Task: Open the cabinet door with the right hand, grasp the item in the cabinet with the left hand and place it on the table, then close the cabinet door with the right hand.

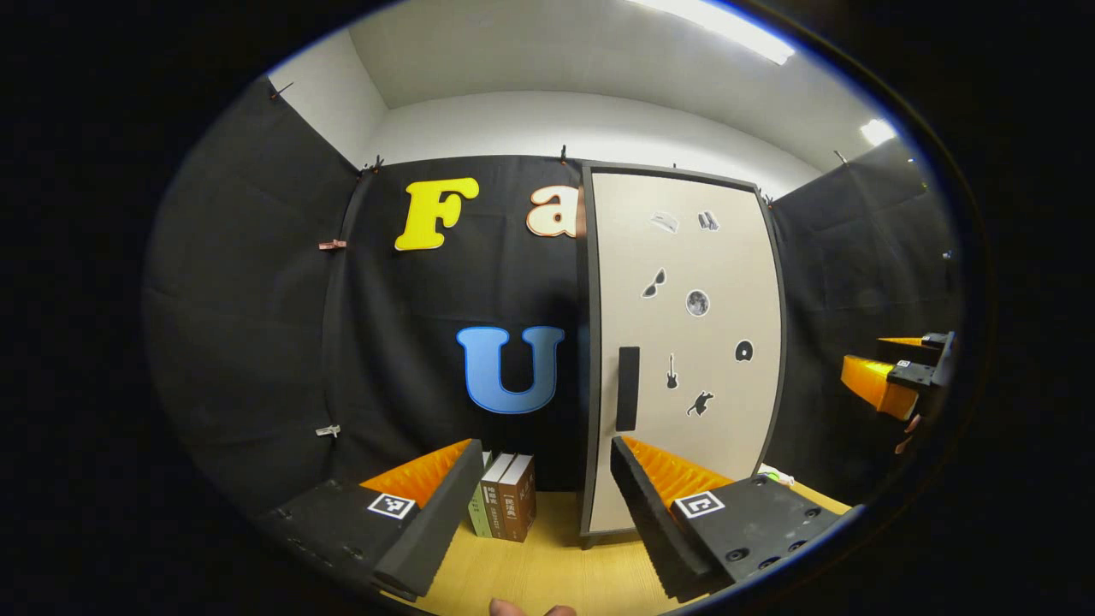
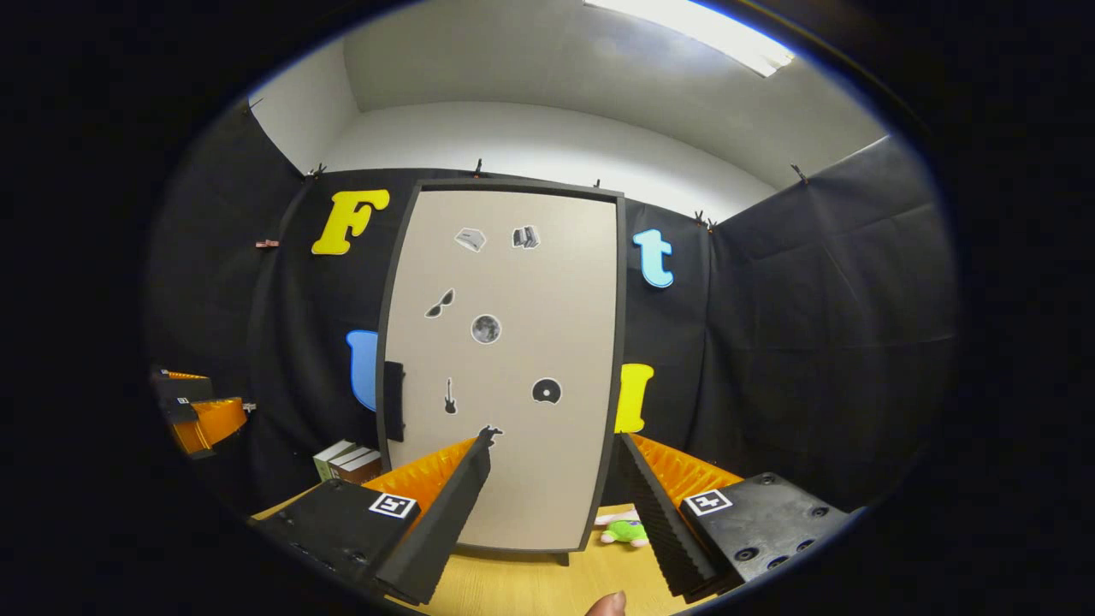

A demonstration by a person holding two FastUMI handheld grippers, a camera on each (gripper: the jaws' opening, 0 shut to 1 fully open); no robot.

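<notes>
Left gripper view, left to right: the left gripper (image 1: 545,500) sits low over the wooden table (image 1: 547,573), fingers spread wide, nothing between them. In the gap behind them, a short row of books (image 1: 505,506) stands upright on the table against the black cloth wall. Just right of the books stands the cabinet (image 1: 684,351), its pale door (image 1: 727,282) shut and flat in a dark frame. A dark upright handle (image 1: 627,388) sits near the door's left edge, about mid-height. Small stickers dot the door: sunglasses, a moon disc, a guitar, a record and others. A bit of something pale and green (image 1: 774,472) peeks out at the cabinet's lower right corner on the table; too small to tell what. Far right, the right gripper (image 1: 898,368) hangs in the air, well apart from the cabinet, fingers parted, a hand partly visible behind it.

Right gripper view, left to right: the left gripper (image 2: 201,411) shows at the far left edge, fingers apart. Next come the books (image 2: 346,462) on the table (image 2: 530,586), then the cabinet (image 2: 505,368) dead ahead with its door (image 2: 547,291) closed and the handle (image 2: 393,400) on its left edge. The right gripper (image 2: 554,492) is spread open in front of the door's lower part, gripping nothing and not on the handle. Between its fingers, beside the cabinet's lower right corner, a small green and pink plush toy (image 2: 623,530) lies on the table. The item inside the cabinet is hidden behind the closed door.
</notes>
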